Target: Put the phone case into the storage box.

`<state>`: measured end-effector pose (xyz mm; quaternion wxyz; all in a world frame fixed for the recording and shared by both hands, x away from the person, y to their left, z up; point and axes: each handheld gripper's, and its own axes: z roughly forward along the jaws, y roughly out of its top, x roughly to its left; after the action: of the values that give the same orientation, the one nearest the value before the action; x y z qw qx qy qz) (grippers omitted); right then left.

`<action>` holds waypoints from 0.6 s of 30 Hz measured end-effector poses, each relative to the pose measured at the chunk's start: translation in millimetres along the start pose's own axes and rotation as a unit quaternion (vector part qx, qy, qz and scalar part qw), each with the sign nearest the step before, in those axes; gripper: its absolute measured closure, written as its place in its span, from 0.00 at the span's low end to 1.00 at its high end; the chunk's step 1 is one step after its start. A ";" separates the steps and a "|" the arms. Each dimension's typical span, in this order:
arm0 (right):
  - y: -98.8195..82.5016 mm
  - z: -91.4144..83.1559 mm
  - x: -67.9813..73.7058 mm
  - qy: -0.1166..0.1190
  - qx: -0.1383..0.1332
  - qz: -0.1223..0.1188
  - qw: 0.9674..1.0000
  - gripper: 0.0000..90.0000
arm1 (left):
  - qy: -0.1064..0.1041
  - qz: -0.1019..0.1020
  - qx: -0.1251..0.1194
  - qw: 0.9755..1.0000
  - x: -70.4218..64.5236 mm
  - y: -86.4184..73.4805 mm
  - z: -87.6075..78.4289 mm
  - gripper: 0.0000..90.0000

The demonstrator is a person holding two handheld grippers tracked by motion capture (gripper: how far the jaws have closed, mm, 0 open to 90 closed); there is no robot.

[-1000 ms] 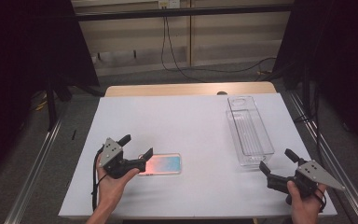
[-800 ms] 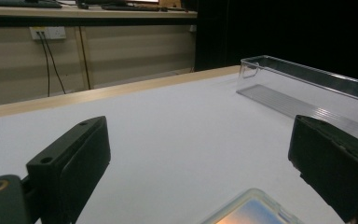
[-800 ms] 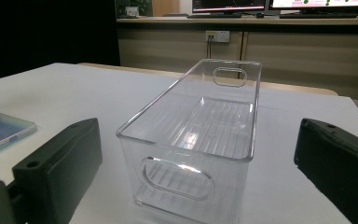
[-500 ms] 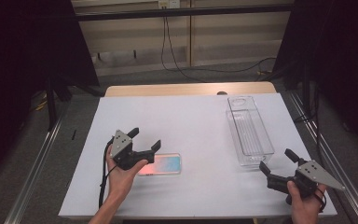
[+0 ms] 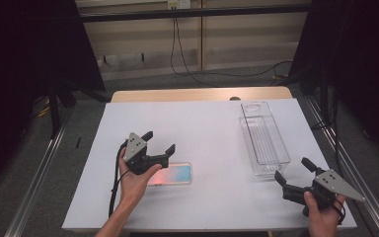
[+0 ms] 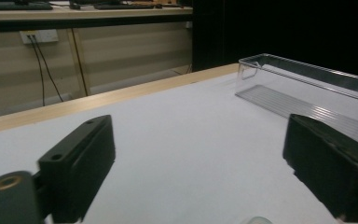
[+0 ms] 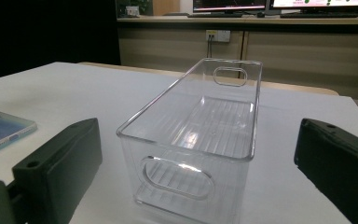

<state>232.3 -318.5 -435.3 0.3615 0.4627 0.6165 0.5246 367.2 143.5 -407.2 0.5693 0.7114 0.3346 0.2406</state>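
No text, label, brand, number or sign can be read. The phone case (image 5: 170,174), lying left of the clear bin (image 5: 264,140), shows a pink-to-blue gradient with no legible print. The bin itself carries no marking. The monitors (image 7: 279,4) behind the bin in the right gripper view show bright screen content too small to read, and the wall socket plate (image 7: 217,35) is unmarked.

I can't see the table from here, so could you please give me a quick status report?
Left gripper open, jaws just been closing, nothing between them, above the phone case. Right gripper open, facing clear bin. Nothing in the way.
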 end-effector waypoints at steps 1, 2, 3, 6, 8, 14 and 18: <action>0.1 -0.4 0.3 0.002 0.000 -0.001 1.000 0.00 | 0.010 0.002 -0.004 1.000 -0.7 0.2 -1.5 0.17; 0.0 -0.5 0.3 0.003 0.000 -0.002 1.000 0.00 | 0.008 0.000 -0.002 1.000 -1.4 0.1 -1.4 0.17; 0.0 -0.6 0.4 0.003 0.000 -0.002 1.000 0.00 | 0.008 0.000 -0.002 1.000 -1.4 0.1 -1.4 0.20; 0.1 -0.6 0.4 0.003 -0.001 -0.001 1.000 0.00 | -0.002 -0.003 -0.002 1.000 -0.9 -1.3 0.0 0.27; 0.1 -0.5 0.5 0.003 -0.001 -0.001 1.000 0.00 | -0.008 -0.008 -0.004 1.000 -1.0 -1.5 0.7 0.34; 0.0 -0.5 0.3 0.004 0.000 -0.002 1.000 0.00 | -0.021 -0.011 0.003 1.000 0.6 -1.8 1.6 0.43; 0.0 -0.7 0.5 0.004 -0.001 -0.001 1.000 0.00 | -0.028 -0.017 0.005 0.999 1.2 -1.9 1.8 0.55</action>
<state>231.5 -318.3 -435.1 0.3600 0.4599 0.6178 0.5265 368.9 143.5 -409.6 0.5784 0.7151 0.3320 0.2095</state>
